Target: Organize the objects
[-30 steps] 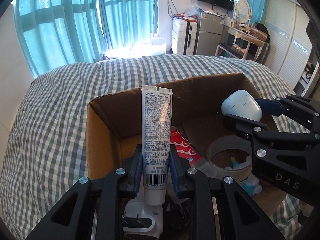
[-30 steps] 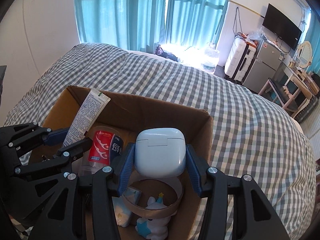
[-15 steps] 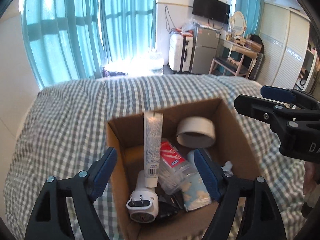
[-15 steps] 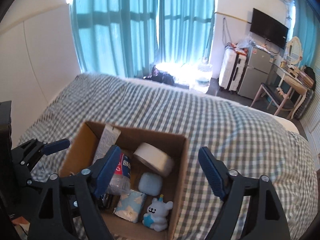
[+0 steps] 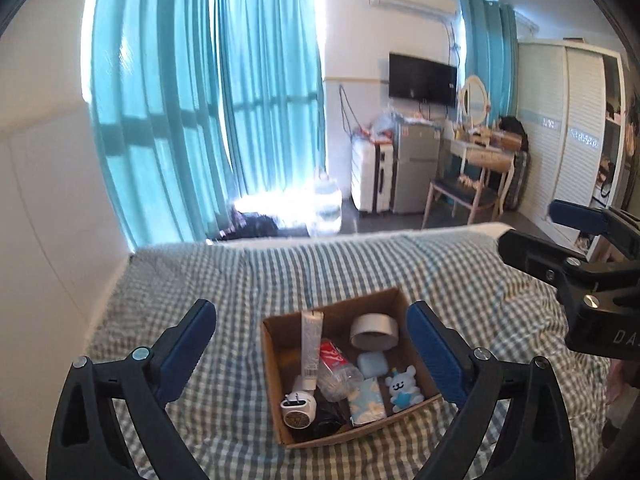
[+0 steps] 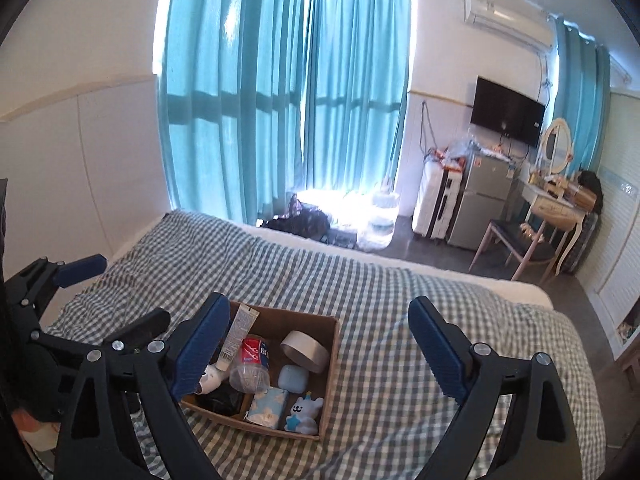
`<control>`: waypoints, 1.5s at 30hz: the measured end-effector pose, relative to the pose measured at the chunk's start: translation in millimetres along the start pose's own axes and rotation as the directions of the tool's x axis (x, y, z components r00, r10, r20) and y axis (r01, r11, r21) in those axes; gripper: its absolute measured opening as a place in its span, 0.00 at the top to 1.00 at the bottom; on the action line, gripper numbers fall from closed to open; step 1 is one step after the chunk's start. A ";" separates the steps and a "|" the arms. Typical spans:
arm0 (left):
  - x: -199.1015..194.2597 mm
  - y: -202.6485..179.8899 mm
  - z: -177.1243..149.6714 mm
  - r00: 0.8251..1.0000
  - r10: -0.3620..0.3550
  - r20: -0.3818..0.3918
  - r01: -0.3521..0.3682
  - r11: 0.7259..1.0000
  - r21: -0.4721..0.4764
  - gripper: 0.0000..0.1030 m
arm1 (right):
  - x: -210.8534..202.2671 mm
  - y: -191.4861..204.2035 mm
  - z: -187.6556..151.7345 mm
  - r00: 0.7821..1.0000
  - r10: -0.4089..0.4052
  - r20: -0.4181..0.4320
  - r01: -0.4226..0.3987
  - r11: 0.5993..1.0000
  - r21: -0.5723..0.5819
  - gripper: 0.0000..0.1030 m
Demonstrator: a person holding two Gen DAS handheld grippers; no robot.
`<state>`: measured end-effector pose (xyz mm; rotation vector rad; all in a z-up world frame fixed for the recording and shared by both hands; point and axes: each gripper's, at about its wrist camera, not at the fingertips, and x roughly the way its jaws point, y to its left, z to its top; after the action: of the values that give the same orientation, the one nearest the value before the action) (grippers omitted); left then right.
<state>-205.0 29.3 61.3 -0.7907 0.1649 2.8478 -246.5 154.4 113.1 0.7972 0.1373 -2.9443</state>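
Observation:
An open cardboard box [image 5: 274, 394] [image 6: 330, 364] sits on the checked bed. In it lie a white tube [image 5: 310, 346] [image 6: 239, 334], a light blue earbud case [image 5: 372, 363] [image 6: 293, 378], a tape roll [image 5: 374, 330] [image 6: 306, 350], a crushed bottle with a red label [image 5: 335, 368], a white plug [image 5: 298, 404], a tissue pack [image 5: 366, 400] and a bear toy [image 5: 402, 388] [image 6: 304, 414]. My left gripper [image 5: 311, 346] is open and empty, high above the box. My right gripper [image 6: 318, 340] is open and empty too, also above it; it shows at the right of the left wrist view [image 5: 576, 240].
The checked bedspread [image 5: 240, 280] surrounds the box. A white wall panel [image 5: 48, 220] runs along the bed's left side. Beyond the bed's far edge are teal curtains [image 6: 280, 100], a suitcase [image 6: 434, 204], a small fridge [image 6: 480, 200], a chair [image 6: 516, 248] and a dressing table.
Both grippers opened: the left let go of the tube, the right let go of the earbud case, both now in the box. Both grippers then rose and drew back.

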 end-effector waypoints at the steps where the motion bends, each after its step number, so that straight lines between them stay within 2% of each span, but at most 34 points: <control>1: -9.5 -0.1 2.4 1.000 0.008 0.016 -0.008 1.000 0.003 0.03 | -11.8 -0.1 1.2 1.000 -0.011 0.020 0.011 1.000 -0.001 0.06; 5: -51.8 -6.0 9.4 0.997 0.047 0.068 -0.048 0.999 0.000 0.02 | -60.0 -3.5 3.4 0.994 -0.046 0.097 0.046 0.999 0.005 0.03; 11: -105.1 -14.7 15.7 0.987 0.086 0.136 -0.088 0.996 0.013 0.01 | -114.9 -12.9 -2.7 0.985 -0.085 0.149 0.083 0.996 0.021 0.02; 14: -129.4 -19.8 12.6 0.980 0.103 0.173 -0.106 0.994 0.003 0.00 | -133.3 -19.5 -11.8 0.985 -0.083 0.149 0.080 0.996 0.029 0.01; 18: -152.5 -27.0 -4.8 0.973 0.087 0.216 -0.084 0.996 -0.025 0.00 | -150.6 -26.1 -37.2 0.982 -0.098 0.160 0.090 0.994 0.054 0.00; 22: -160.7 -37.3 -21.7 0.970 0.088 0.228 -0.089 0.996 -0.006 0.00 | -155.9 -29.1 -68.2 0.977 -0.104 0.185 0.091 0.993 0.077 0.00; 26: -164.0 -44.5 -42.8 0.957 0.127 0.261 -0.133 0.991 0.006 0.00 | -160.6 -29.6 -101.9 0.959 -0.113 0.260 0.083 0.989 0.126 0.00; 31: -152.7 -45.8 -77.4 0.957 0.164 0.239 -0.158 0.986 -0.046 0.00 | -152.2 -25.2 -136.9 0.953 -0.110 0.282 0.077 0.989 0.125 0.00; 34: -142.7 -46.0 -95.4 0.950 0.220 0.219 -0.215 0.975 -0.049 0.00 | -145.5 -21.3 -149.4 0.953 -0.115 0.279 0.088 0.990 0.107 0.00; 36: -136.6 -44.9 -109.2 0.940 0.270 0.209 -0.265 0.963 -0.051 0.00 | -140.7 -18.4 -158.7 0.957 -0.109 0.268 0.084 0.991 0.103 0.00; 40: -132.5 -35.2 -128.8 0.951 0.247 0.187 -0.232 0.968 -0.101 0.00 | -133.1 -15.6 -177.7 0.962 -0.108 0.251 0.082 0.990 0.114 0.00; 45: -134.5 -30.6 -135.7 0.957 0.229 0.180 -0.207 0.969 -0.131 0.00 | -118.1 -13.3 -187.3 0.975 -0.107 0.196 0.087 0.990 0.109 0.00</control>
<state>-17.7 18.9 13.7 -0.5381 0.0703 3.1466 -53.0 195.4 12.6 0.5099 0.0155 -3.1234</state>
